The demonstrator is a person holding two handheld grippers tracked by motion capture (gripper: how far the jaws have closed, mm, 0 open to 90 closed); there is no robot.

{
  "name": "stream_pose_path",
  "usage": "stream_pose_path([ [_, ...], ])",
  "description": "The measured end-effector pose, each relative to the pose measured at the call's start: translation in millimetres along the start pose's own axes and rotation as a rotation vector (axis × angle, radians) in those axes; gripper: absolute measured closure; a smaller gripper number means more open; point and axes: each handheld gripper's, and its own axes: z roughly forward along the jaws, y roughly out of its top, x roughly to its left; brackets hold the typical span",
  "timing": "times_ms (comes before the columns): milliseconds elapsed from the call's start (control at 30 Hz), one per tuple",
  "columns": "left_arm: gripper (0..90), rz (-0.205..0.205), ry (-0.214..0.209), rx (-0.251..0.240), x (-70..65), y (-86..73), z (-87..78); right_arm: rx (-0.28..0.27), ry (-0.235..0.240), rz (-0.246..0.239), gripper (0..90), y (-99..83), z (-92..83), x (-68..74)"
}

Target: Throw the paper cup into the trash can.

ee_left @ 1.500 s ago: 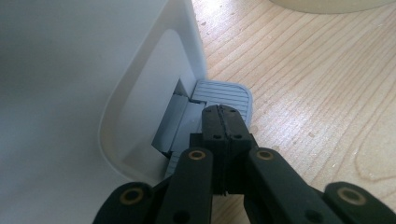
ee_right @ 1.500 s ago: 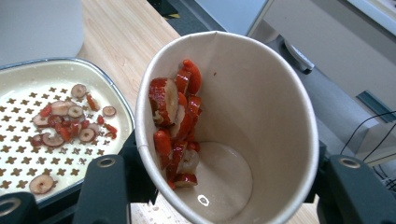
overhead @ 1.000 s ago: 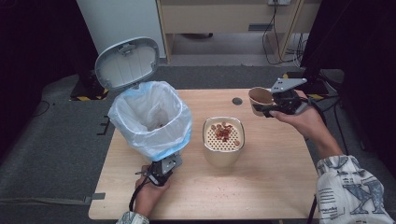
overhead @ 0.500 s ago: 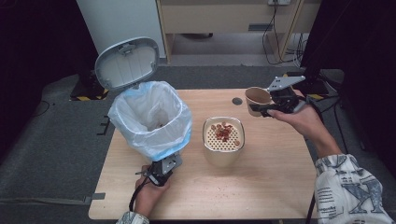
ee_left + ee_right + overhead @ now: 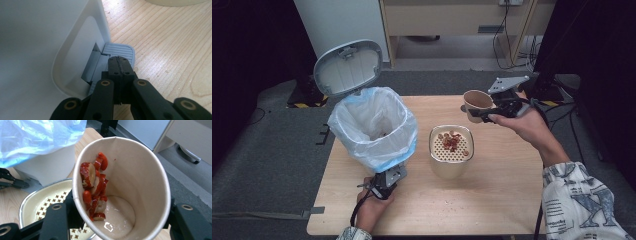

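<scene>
Wooden worktop (image 5: 492, 200), lined white bin (image 5: 377, 131), left gripper (image 5: 119, 65) fingers closed on its ribbed pedal (image 5: 120, 49), right gripper (image 5: 486, 113) clamping paper cup (image 5: 476, 104) of red slices (image 5: 94, 187), perforated strainer (image 5: 451, 150).

Grey carpet floor (image 5: 272, 165), wooden cabinet (image 5: 452, 20)

Black left gripper (image 5: 119, 65) — brass-coloured pivot screws on black fingers (image 5: 113, 70); right gripper (image 5: 492, 111) bears a grey three-cornered plate — patterned white-and-blue sleeve (image 5: 579, 200) lower right.

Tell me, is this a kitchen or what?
Probably a lab or workroom, not a kitchen: a plain wooden table on grey carpet, loose cables behind, and a pedal bin on the table.
</scene>
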Motion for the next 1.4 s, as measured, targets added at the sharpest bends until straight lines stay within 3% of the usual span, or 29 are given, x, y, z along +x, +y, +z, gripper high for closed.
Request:
stream_pose_path([
  [33,89.1,-0.001,0.003,0.0,0.0,0.0,-0.1,0.0,0.004,-0.001,41.4,2.8,1.1,1.3],
  [67,89.1,0.035,-0.012,0.001,2.6,0.7,0.4,-0.001,0.006,-0.002,41.3,4.5,1.9,2.2],
  [133,89.2,0.037,-0.013,0.001,2.8,0.8,0.5,0.0,0.01,-0.002,41.3,9.3,3.9,5.0],
  [1000,89.1,0.034,-0.015,0.003,3.0,0.9,0.4,-0.027,0.089,-0.036,41.2,88.0,33.4,49.8],
  [1400,89.1,0.034,-0.012,0.002,2.5,1.1,0.5,-0.04,0.117,-0.04,41.3,111.1,41.9,62.9],
])
